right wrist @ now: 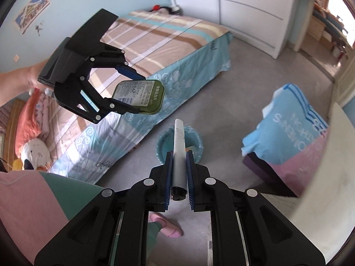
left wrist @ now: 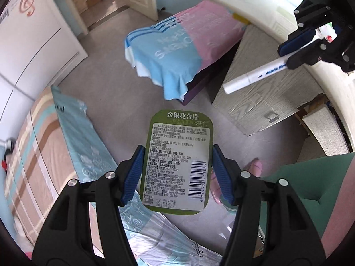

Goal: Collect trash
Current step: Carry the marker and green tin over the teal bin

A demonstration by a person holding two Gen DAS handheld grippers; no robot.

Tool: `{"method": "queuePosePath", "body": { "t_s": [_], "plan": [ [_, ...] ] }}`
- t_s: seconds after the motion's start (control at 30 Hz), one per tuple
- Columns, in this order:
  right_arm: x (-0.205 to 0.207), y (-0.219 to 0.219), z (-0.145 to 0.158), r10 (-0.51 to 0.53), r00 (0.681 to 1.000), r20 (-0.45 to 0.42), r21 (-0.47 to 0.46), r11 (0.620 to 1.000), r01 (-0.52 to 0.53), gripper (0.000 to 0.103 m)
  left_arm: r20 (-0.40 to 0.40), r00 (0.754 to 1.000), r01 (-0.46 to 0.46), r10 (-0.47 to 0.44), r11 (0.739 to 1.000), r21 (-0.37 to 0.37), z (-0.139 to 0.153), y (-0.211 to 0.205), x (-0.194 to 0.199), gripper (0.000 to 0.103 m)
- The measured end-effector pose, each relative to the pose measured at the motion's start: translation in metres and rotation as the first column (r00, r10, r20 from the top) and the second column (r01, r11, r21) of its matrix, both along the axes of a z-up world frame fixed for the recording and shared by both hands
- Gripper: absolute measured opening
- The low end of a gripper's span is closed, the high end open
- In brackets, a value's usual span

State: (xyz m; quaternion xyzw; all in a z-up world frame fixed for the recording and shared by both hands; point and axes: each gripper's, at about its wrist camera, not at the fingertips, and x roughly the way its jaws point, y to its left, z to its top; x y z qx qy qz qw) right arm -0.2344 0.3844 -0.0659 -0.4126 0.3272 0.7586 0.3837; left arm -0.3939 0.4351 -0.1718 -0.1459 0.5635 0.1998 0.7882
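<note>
Both pieces are picked up; left gripper (left wrist: 176,173) pinches a green tin (left wrist: 177,166); right gripper (right wrist: 179,173) pinches a white marker (right wrist: 179,150); neither is yet dropped into the teal bin (right wrist: 164,141) below.

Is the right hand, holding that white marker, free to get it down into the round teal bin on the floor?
Probably yes. The right tongs are shut on the white marker pen, and the round teal bin sits open-topped just beyond its tip, with only bare floor around it.

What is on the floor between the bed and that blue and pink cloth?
In the right wrist view, a teal bin stands on the grey floor between the bed and the cloth; the rest looks bare.
</note>
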Motion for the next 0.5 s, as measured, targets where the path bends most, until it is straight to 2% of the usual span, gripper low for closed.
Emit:
{"method": "queuePosePath", "body": {
  "t_s": [0.23, 0.5],
  "plan": [
    [-0.042, 0.041, -0.062, 0.037, 0.999, -0.011, -0.139, 0.989, -0.038, 0.013, -0.007, 0.997, -0.081, 0.081, 0.994, -0.076, -0.039, 0.024, -0.032, 0.058],
    [-0.075, 0.074, -0.125, 0.029, 0.999, -0.02, -0.266, 0.963, -0.033, 0.014, -0.02, 0.991, -0.132, 0.131, 0.978, -0.16, -0.096, 0.04, -0.039, 0.058]
  ]
}}
